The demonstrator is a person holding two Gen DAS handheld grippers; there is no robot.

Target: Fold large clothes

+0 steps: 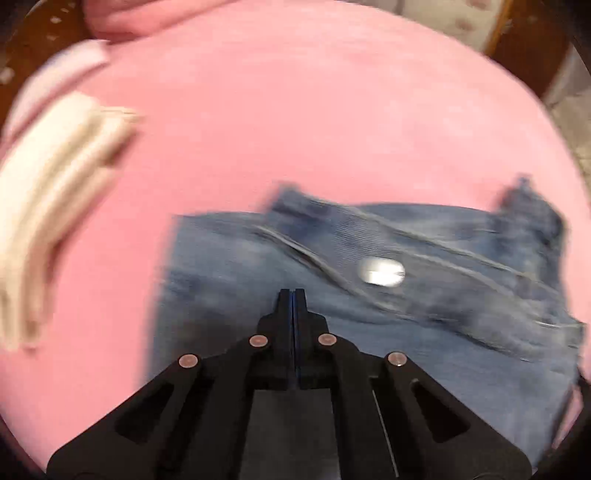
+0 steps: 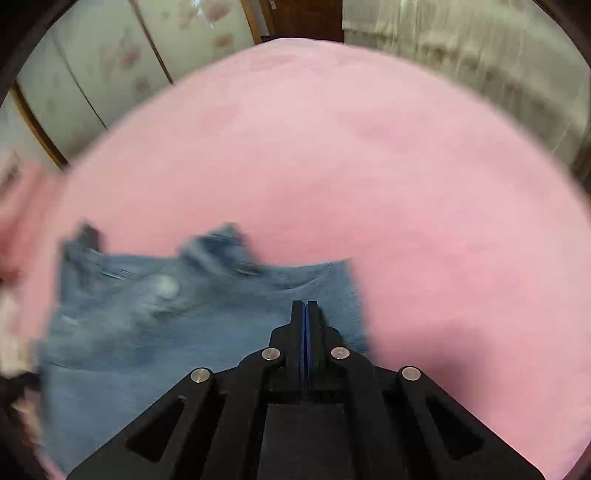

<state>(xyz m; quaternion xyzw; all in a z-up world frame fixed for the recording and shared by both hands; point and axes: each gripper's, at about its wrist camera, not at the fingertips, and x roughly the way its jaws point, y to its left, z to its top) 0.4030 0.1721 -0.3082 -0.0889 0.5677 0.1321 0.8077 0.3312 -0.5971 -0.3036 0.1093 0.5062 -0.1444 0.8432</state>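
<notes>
Blue jeans (image 1: 369, 295) lie flat on a pink bedspread (image 1: 295, 110), waistband towards the far side, with a metal button (image 1: 382, 272) showing. My left gripper (image 1: 293, 291) hovers over the left part of the jeans, jaws pressed together with nothing seen between them. In the right wrist view the same jeans (image 2: 166, 325) fill the lower left, blurred. My right gripper (image 2: 305, 303) is over their right edge near the waistband, also shut and empty. Both views are smeared by motion.
A folded pale cloth (image 1: 55, 206) lies on the bedspread to the left of the jeans. A pink pillow (image 1: 122, 18) sits at the far left. Beyond the bed stand floral wardrobe doors (image 2: 110, 62) and a light curtain (image 2: 461, 48).
</notes>
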